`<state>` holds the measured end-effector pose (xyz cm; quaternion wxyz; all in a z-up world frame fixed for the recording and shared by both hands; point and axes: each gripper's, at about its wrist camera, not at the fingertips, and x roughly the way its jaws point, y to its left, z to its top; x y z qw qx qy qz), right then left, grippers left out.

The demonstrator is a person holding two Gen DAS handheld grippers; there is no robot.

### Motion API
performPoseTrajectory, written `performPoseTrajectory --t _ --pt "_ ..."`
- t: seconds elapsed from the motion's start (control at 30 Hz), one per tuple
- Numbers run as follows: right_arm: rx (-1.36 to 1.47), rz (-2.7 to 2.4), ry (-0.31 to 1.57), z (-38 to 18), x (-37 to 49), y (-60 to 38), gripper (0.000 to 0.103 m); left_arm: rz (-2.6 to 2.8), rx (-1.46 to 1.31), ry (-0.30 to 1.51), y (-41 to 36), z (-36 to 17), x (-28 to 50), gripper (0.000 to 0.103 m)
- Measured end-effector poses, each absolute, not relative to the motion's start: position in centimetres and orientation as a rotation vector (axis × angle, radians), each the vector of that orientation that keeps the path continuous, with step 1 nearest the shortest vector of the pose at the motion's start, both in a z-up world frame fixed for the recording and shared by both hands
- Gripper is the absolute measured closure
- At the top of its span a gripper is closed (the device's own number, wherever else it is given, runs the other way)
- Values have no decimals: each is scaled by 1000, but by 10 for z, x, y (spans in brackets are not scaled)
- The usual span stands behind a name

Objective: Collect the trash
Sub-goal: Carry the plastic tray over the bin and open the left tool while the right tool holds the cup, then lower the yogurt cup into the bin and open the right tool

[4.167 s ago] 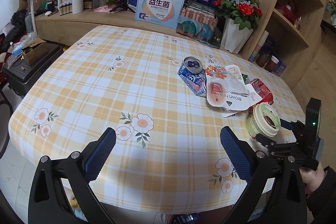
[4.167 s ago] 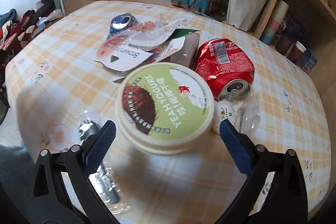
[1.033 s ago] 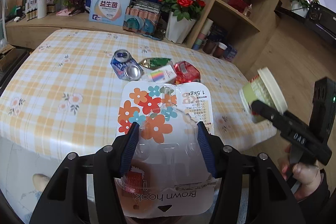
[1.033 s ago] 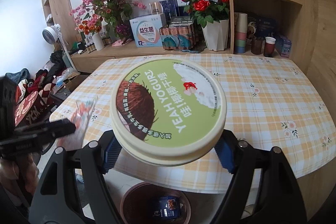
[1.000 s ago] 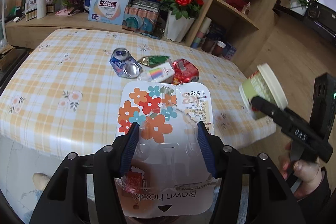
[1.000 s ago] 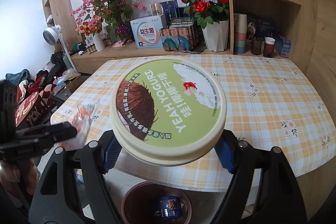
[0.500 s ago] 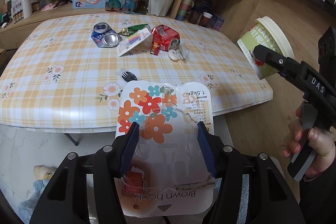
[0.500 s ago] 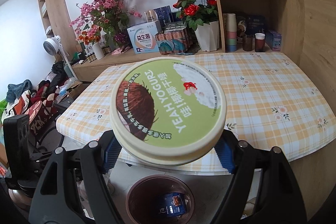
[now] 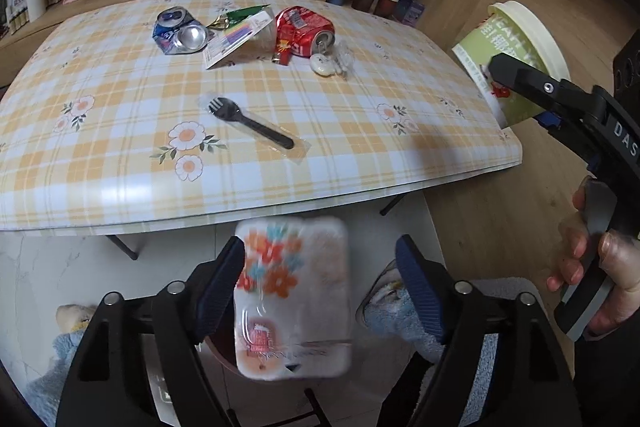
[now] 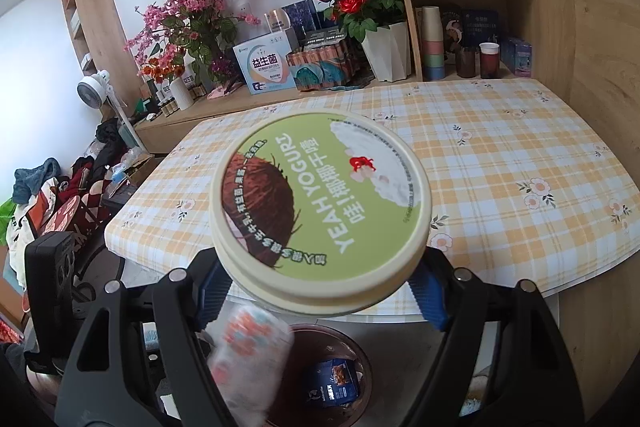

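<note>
Left hand-held gripper (image 9: pixel 320 283) jaws opening, blister pack (image 9: pixel 292 299) released, blurred, falling; bin (image 10: pixel 320 375) rim may be missed. Yogurt tub (image 10: pixel 320 211) clamped by right hand-held gripper (image 10: pixel 320 287); slip possible.

A tablecloth (image 9: pixel 280 131) checked in orange, pale blue and white, dotted with white daisy motifs, is seen across the middle of the left wrist view, with a crushed red can (image 9: pixel 304 31), a crushed blue can (image 9: pixel 178 33) and a black fork (image 9: pixel 248 123) on it. In the lower centre a blurred white packet (image 9: pixel 292 303) printed with orange, red and teal flowers is shown between dark blue pads (image 9: pixel 218 287) on black fingers. In the right wrist view a cream-rimmed yogurt tub (image 10: pixel 320 211) with a green lid, a brown coconut picture and white lettering is centred, above a dark reddish-brown bin (image 10: pixel 312 379) at the bottom.
</note>
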<state>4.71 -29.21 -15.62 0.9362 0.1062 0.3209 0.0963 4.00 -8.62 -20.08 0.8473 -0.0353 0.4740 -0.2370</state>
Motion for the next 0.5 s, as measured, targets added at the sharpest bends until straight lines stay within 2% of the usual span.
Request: performPoseTrajectory --t 0.23,0.37,0.5 --pt "187 207 676 -155 45 -282 27 -376 -108 899 -48 -175 45 11" --pt "153 216 693 -155 39 -270 27 -278 -111 814 -17 -152 41 6" --pt "117 229 712 -156 32 -259 27 -200 -139 761 14 -136 37 6"
